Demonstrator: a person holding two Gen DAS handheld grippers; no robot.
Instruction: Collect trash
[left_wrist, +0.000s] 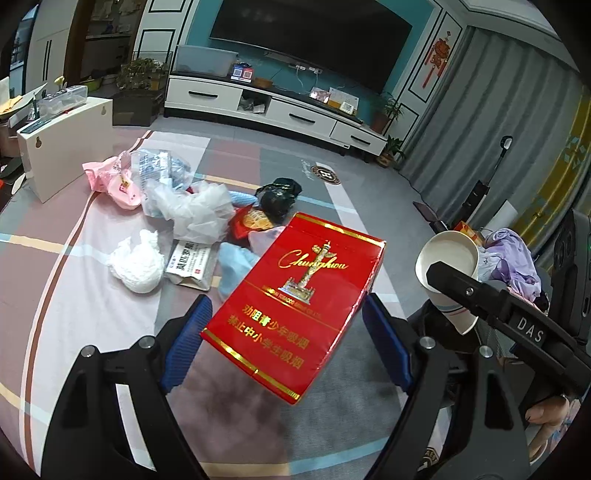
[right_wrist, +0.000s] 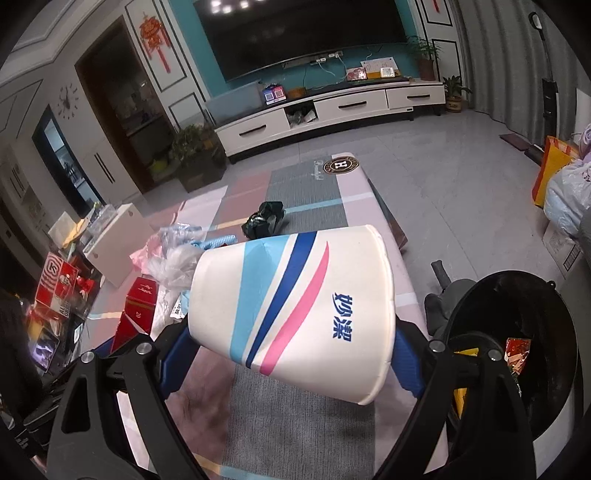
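A low tabletop (left_wrist: 74, 280) covered in a pastel patchwork cloth fills the foreground of a living room. A black bin (right_wrist: 517, 332) stands just beside its right end, open-mouthed, with red and yellow scraps already inside.

A heap of trash (left_wrist: 184, 206) lies mid-table: clear and pink plastic bags, a crumpled black bag (left_wrist: 279, 197), a white tissue wad (left_wrist: 136, 264) and a flattened medicine box (left_wrist: 192, 264).

The step in hand appears to be carrying: both tongs hold a piece lifted clear of the cloth.

The right tongs (right_wrist: 288, 350) grip a white paper cup (right_wrist: 291, 299) with blue and pink stripes, lying sideways between the blue pads (right_wrist: 406, 358), its base toward the camera. The cup looks slightly dented, so it will flex under pressure. In the left view its open mouth points toward the heap.

The left tongs (left_wrist: 288, 325) hold a red cigarette carton (left_wrist: 295, 306), tilted, its near end between the pads, which stand wide to span it.

Next, the cup probably needs swinging right until it hangs over the bin's mouth, then releasing. The carton has farther to travel, across in front of the right tongs, so the two should likely go in turn to avoid colliding. Most of the heap is not yet collected.
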